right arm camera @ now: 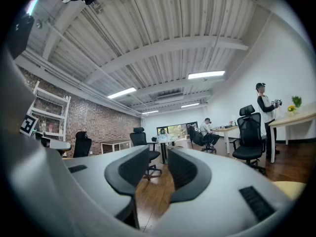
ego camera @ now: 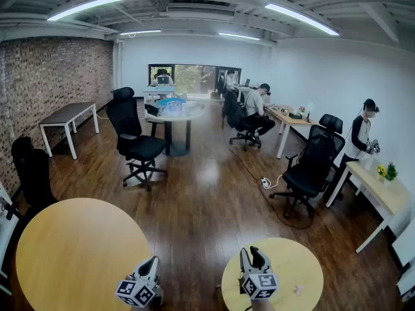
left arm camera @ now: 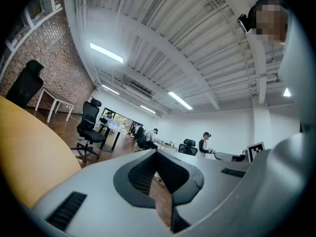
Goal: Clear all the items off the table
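The left gripper [ego camera: 154,262] is low in the head view, just beside the edge of the big round table [ego camera: 71,251]. Its two fingers are closed together at the tips, and nothing is between them. The big round table has a bare wood top. The right gripper [ego camera: 251,254] is over the near side of the small round table [ego camera: 285,258]. Its fingers are a little way apart, and only the wood floor [ego camera: 207,199] shows in the gap, so it holds nothing. A small pale thing [ego camera: 298,289] sits on the small round table, near the right gripper but not touching it. It is too small to tell what it is. Far back in the room is another round table [ego camera: 185,114] with some blue and clear things [ego camera: 170,103] on top. A black chair [ego camera: 133,138] stands near that table. On the right, a person [ego camera: 362,138] stands by a long desk [ego camera: 379,190] with a little plant [ego camera: 386,172] on it. A brick wall [ego camera: 45,76] runs down the left side of the room.
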Action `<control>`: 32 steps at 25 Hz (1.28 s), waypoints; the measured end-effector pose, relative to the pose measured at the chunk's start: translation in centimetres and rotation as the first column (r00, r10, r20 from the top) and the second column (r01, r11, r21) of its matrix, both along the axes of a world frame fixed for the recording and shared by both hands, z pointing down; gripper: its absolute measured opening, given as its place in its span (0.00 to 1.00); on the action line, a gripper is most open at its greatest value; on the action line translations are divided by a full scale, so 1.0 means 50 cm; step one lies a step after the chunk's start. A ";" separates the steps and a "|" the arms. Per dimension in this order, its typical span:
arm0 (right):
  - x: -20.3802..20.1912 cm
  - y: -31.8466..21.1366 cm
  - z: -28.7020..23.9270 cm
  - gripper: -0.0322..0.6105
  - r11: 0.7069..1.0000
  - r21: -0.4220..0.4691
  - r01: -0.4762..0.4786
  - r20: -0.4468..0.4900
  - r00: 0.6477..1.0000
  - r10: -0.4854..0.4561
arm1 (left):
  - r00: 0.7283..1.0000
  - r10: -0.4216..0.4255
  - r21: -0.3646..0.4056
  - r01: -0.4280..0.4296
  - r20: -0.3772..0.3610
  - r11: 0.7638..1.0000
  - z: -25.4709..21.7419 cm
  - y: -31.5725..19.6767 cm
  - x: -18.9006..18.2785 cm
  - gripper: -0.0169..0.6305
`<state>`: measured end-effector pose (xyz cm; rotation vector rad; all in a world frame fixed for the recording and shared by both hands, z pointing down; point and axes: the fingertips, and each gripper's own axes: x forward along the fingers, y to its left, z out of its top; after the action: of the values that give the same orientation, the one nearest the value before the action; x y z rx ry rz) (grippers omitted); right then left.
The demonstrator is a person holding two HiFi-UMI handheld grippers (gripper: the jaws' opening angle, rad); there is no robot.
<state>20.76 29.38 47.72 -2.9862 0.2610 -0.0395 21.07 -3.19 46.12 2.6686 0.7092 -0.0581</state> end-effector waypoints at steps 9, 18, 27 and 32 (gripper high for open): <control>0.001 0.113 -0.023 0.68 0.993 -0.052 -0.103 0.030 0.994 0.105 | 0.994 0.103 -0.022 -0.104 -0.043 0.994 -0.032 0.121 0.041 0.01; -0.050 0.186 0.029 0.68 0.976 -0.072 -0.206 0.119 0.970 0.213 | 0.986 0.169 0.003 -0.169 -0.014 0.986 -0.005 0.168 0.049 0.01; -0.086 0.230 0.168 0.81 0.972 -0.129 -0.198 0.349 0.908 0.231 | 0.975 0.196 0.028 -0.200 0.107 0.979 0.071 0.214 0.032 0.01; -0.119 0.245 0.297 0.81 0.969 -0.148 -0.198 0.489 0.837 0.246 | 0.952 0.229 0.054 -0.244 0.203 0.968 0.134 0.244 0.025 0.01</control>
<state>14.82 41.63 62.59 -2.9310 -0.1567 -0.8167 22.31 9.02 52.83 2.5932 0.9769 0.2975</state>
